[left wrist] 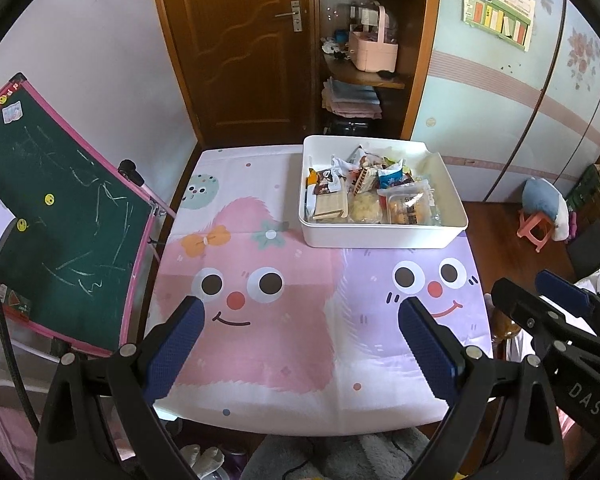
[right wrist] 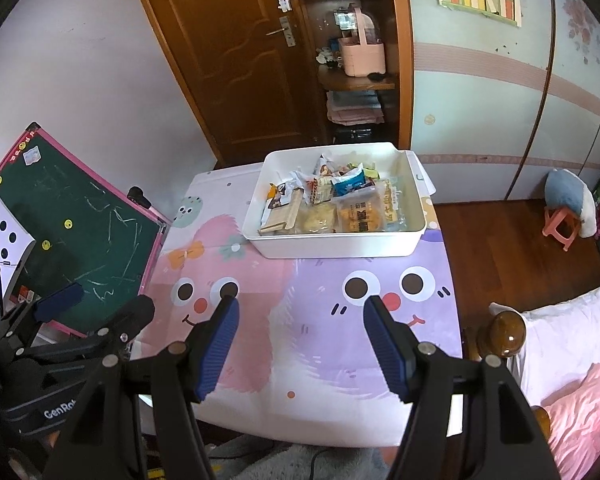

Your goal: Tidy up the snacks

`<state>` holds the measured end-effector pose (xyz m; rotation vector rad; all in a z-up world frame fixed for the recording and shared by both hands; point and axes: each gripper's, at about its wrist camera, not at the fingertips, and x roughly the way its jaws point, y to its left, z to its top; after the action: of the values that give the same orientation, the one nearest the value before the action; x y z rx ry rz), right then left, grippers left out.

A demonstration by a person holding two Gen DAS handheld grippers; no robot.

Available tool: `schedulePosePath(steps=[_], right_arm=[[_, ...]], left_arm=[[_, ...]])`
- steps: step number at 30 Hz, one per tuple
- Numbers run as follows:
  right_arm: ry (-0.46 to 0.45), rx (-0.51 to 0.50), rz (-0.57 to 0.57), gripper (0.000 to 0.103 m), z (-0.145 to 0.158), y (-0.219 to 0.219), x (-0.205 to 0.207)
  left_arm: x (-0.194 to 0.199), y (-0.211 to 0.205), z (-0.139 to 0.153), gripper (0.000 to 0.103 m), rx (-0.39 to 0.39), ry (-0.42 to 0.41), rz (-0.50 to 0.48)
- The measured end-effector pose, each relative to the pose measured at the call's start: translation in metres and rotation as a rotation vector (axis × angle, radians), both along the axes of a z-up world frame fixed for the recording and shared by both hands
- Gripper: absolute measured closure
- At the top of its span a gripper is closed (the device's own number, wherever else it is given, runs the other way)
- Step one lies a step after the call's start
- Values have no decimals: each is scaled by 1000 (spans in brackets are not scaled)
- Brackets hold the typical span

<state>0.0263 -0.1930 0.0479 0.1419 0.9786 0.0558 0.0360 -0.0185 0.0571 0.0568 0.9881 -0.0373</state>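
White plastic makes up the one bin (left wrist: 384, 236) on the table, and it sits well ahead of both grippers, off to the far right of the left gripper (left wrist: 300, 344) and almost straight ahead of the right gripper (right wrist: 300, 344). All the snacks (left wrist: 370, 192) that show are already inside it, piled loosely against each other; none lies on the cartoon tablecloth (left wrist: 268, 344) between the fingers or anywhere else on it. Judging by that, the gathering looks finished or close to it, and any step left would be tidying the heap inside the bin, though nothing here shows what arrangement is wanted. Both grippers hang over the near edge of the table with their blue pads spread wide, released and carrying nothing. By count: one bin, two grippers, and roughly ten packets, among them a brown wafer pack (right wrist: 278, 216), a blue-and-white pouch (right wrist: 350, 184) and a clear bag of yellow cakes (right wrist: 358, 216); the overlap hides the exact number.
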Motion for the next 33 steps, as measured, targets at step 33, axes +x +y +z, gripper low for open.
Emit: schedulePosePath(steps=[33], right_arm=[[-2, -1, -2, 38, 1, -1, 0]], left_arm=[[-1, -3, 0, 6, 4, -1, 0]])
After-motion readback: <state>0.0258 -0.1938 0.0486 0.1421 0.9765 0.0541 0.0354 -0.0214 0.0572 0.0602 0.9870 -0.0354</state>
